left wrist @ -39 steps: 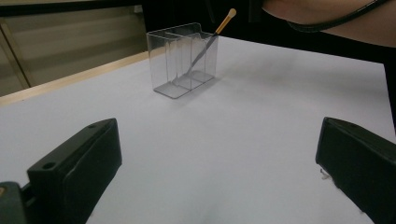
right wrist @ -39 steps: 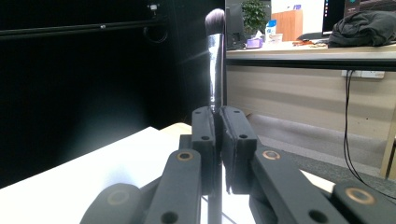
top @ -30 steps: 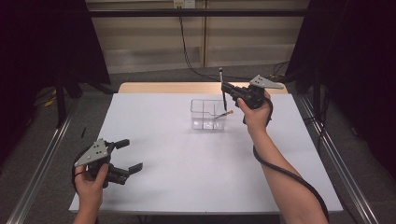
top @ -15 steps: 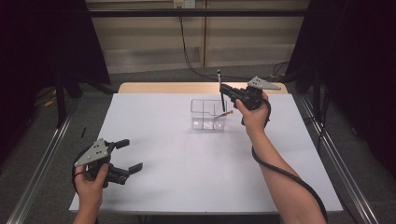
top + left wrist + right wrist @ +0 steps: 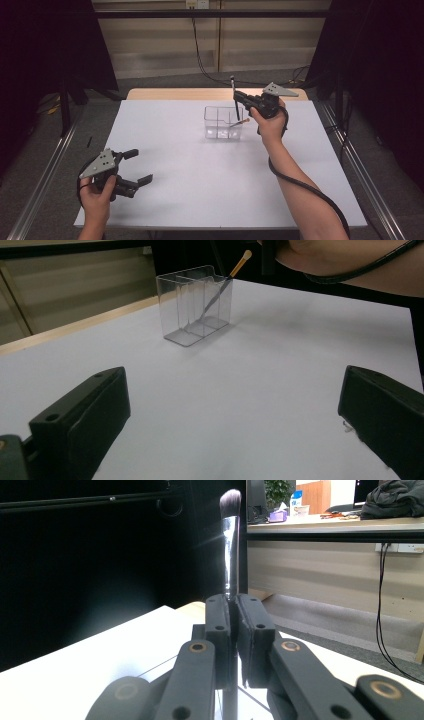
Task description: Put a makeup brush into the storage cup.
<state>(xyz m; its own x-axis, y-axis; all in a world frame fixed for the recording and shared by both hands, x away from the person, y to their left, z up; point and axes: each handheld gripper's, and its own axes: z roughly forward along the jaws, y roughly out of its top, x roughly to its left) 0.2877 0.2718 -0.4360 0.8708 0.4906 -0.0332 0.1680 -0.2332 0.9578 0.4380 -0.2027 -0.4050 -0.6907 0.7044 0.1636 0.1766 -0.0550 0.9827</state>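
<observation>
Little has shifted since a second ago: the right tongs (image 5: 239, 98) have edged slightly toward the far edge of the white surface (image 5: 200, 165), and the left tongs (image 5: 135, 167) have stayed put near the near left corner.

Right tongs are clenched on a slim makeup brush with a dark handle, silver ferrule and dark bristles (image 5: 230, 540), held upright with the bristles on top, above the clear plastic organiser with compartments (image 5: 222, 122). That organiser stands toward the far edge, a little right of centre. Inside it leans a thin grey stick with an orange tip (image 5: 227, 282), its tip poking above the rim; which compartment it sits in is hard to tell.

Left tongs are released, jaws wide apart, hovering low over bare surface well apart from the organiser.

No brand, label or writing can be read on the brush, the organiser or either tool.
</observation>
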